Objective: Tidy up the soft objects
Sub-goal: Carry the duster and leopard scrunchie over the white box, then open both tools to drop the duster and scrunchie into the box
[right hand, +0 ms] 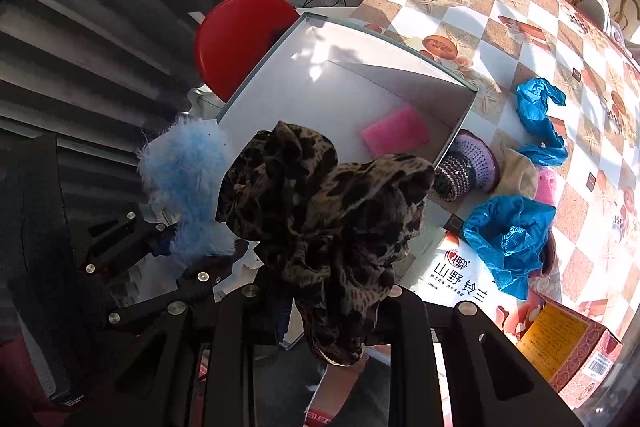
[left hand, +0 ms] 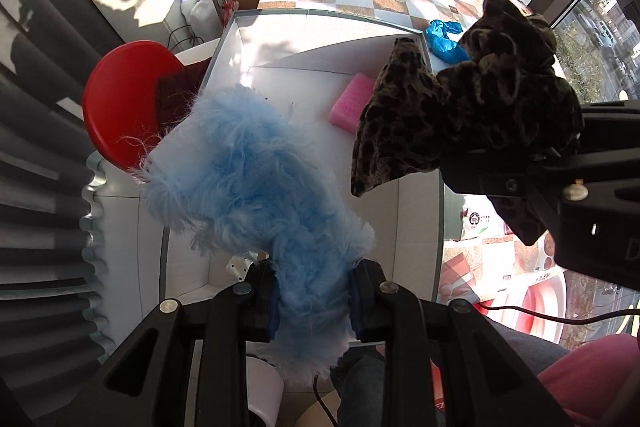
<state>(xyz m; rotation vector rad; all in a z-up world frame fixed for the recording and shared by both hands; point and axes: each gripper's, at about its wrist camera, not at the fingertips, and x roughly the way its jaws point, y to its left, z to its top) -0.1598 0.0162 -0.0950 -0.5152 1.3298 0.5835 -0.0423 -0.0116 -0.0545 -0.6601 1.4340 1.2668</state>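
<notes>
My left gripper [left hand: 314, 301] is shut on a fluffy light-blue fabric piece [left hand: 256, 179] that hangs over the near left part of a white open box [left hand: 320, 39]. To its right, my right gripper [right hand: 330, 311] is shut on a bunched leopard-print cloth [right hand: 320, 203], held above the box's near right side. That cloth [left hand: 460, 107] fills the right of the left wrist view. A pink sponge [right hand: 394, 135] lies on the box floor. On the checked tablecloth [right hand: 500, 11] right of the box lie a purple knitted hat [right hand: 468, 167], a beige cloth [right hand: 518, 171] and two crumpled blue plastic items [right hand: 508, 239].
A red stool [left hand: 124, 103] stands left of the box, by grey curtains. A printed white packet [right hand: 460, 283] and a patterned carton [right hand: 568, 347] lie near the table's front edge. White bottles [left hand: 196, 5] and a red-handled pole stand on the floor behind.
</notes>
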